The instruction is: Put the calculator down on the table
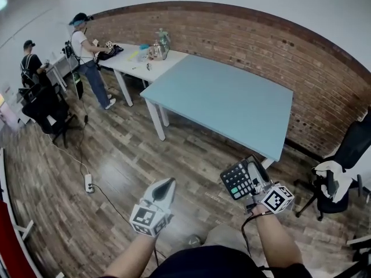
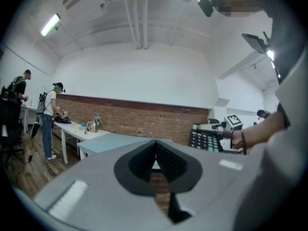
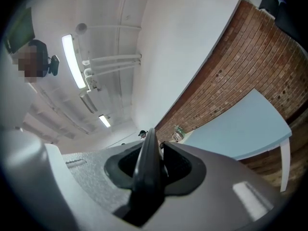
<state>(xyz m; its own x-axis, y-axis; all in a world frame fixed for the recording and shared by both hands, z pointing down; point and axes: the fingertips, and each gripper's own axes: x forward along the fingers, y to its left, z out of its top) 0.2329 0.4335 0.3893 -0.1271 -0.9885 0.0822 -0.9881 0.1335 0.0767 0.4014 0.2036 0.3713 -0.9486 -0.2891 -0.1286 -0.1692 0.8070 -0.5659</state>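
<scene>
At the far left of the head view, a person in black (image 1: 30, 62) and another in a white top (image 1: 84, 45) stand by a white table (image 1: 130, 68) that carries small items. A power strip (image 1: 88, 182) lies nearer in on the wood floor (image 1: 116, 149). The left gripper view shows the same people and table from low down, along with ceiling lights that the head view does not show.

Bottom centre, the left gripper (image 1: 164, 185) is held over the floor. Its own view shows the dark pads meeting at the tip with nothing between them.

The light blue table (image 1: 232, 103) stands against the brick wall (image 1: 278, 51), which shows in all three views.

The calculator (image 1: 237, 179) is in the air above the floor. It is just short of the blue table's near corner and is not resting on it. The right gripper (image 1: 254, 168) is clamped on it along the side nearer the person's right arm.

The head view shows the keypad face-up, with pale keys and a few green ones. The right gripper view shows only a thin dark edge of the calculator pinched upright between the pads, and no keys. The left gripper view sees the keypad at a slant at its right, beside the right gripper's marker cube and the forearm.

At the far right, only the head view shows a black office chair (image 1: 348, 149) with something white draped on it.
</scene>
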